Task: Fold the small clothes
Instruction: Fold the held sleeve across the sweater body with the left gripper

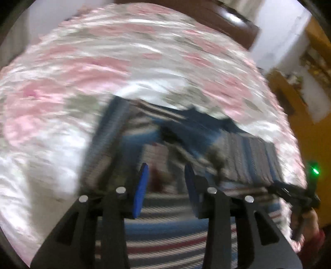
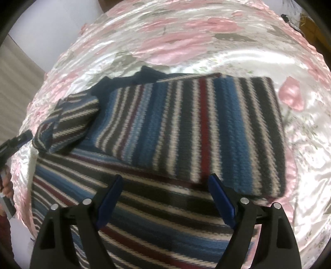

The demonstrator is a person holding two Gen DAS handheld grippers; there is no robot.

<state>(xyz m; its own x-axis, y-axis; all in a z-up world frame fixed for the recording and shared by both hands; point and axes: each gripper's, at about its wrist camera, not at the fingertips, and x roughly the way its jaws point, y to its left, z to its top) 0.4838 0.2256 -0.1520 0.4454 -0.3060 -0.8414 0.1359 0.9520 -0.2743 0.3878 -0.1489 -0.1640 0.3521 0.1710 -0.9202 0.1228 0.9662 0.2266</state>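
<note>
A knitted sweater (image 2: 186,124) striped in blue, black, cream and dark red lies on the floral bed cover (image 2: 186,31). One part is folded over the lower body, and a sleeve (image 2: 68,122) is bunched at the left. My right gripper (image 2: 165,178) hovers open over the lower body, its blue pads wide apart and holding nothing. The left wrist view is blurred by motion. In it my left gripper (image 1: 166,167) is open above the sweater (image 1: 248,153), with nothing clearly between its pads. The right gripper (image 1: 293,194) shows at the sweater's right edge.
The pink and white satin cover (image 1: 103,62) spreads all around the sweater. A dark wooden headboard (image 1: 206,14) is at the far end and yellow furniture (image 1: 318,124) stands to the right. A person's hand (image 2: 8,186) holds the left gripper (image 2: 14,142).
</note>
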